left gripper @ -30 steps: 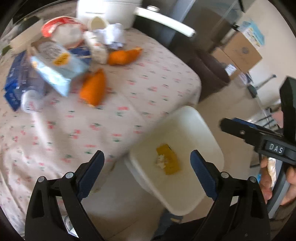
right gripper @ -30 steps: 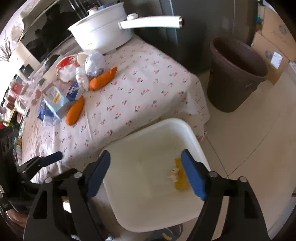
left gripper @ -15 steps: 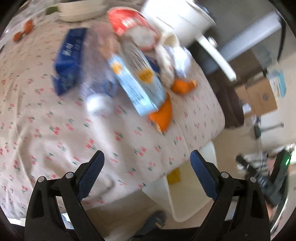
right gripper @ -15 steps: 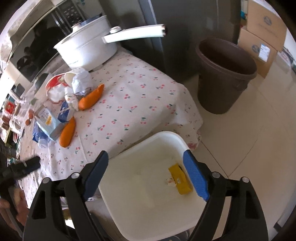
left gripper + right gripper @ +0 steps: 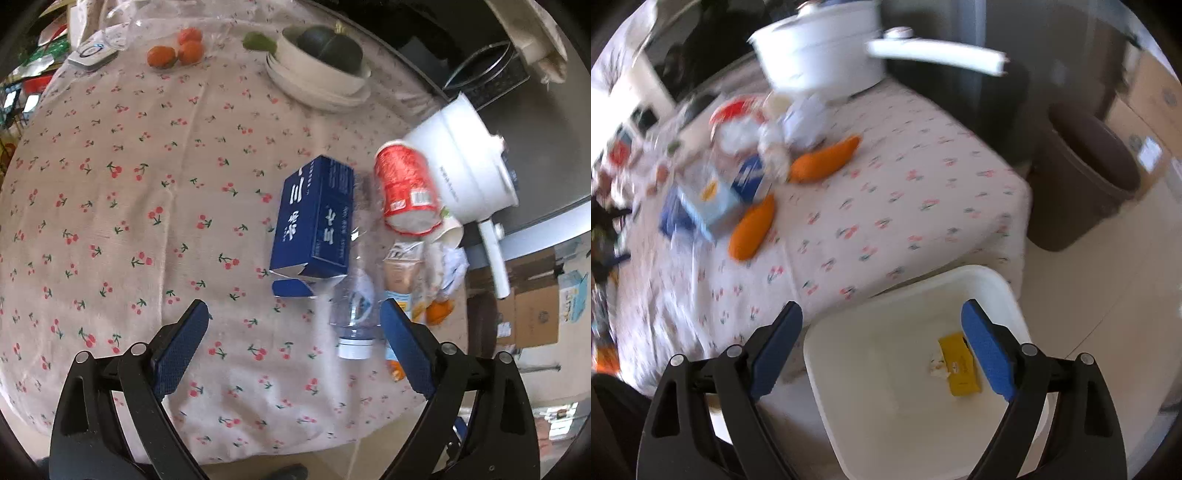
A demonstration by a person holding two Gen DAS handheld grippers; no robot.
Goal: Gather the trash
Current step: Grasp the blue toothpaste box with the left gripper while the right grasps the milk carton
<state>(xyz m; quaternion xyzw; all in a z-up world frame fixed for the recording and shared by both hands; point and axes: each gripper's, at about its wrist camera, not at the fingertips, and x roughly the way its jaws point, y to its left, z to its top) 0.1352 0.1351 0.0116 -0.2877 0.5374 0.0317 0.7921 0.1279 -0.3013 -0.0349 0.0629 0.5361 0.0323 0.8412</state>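
Hovering over the cherry-print tabletop [image 5: 147, 221], the left claw [image 5: 291, 332] has its blue pads spread wide with nothing between them. Just ahead lies the trash: a blue carton [image 5: 314, 225] on its side with an end flap open, a clear bottle [image 5: 356, 314] alongside it with its white cap toward the camera, a red cup [image 5: 404, 194] tipped over, a light-blue box [image 5: 400, 284], and crumpled paper [image 5: 448, 266] beside that. The bottle's cap end sits just inside the claw's right pad — touching or not, I cannot tell. A white pot [image 5: 469, 162] stands behind the cup, its long handle pointing off the edge. Farther back are stacked bowls [image 5: 321, 70] holding dark fruit, and small orange fruits [image 5: 177, 51].

The right claw [image 5: 882, 350] is likewise spread apart and empty, held above a white bin [image 5: 905, 387] that stands on the floor against the tabletop's edge. Inside the bin lie a yellow wrapper [image 5: 958, 363] and a small crumpled scrap [image 5: 938, 367], touching each other. In this view — blurred — two orange packets [image 5: 753, 229] lie near the trash pile, and a brown bucket [image 5: 1086, 177] stands on the floor beyond the tabletop corner.
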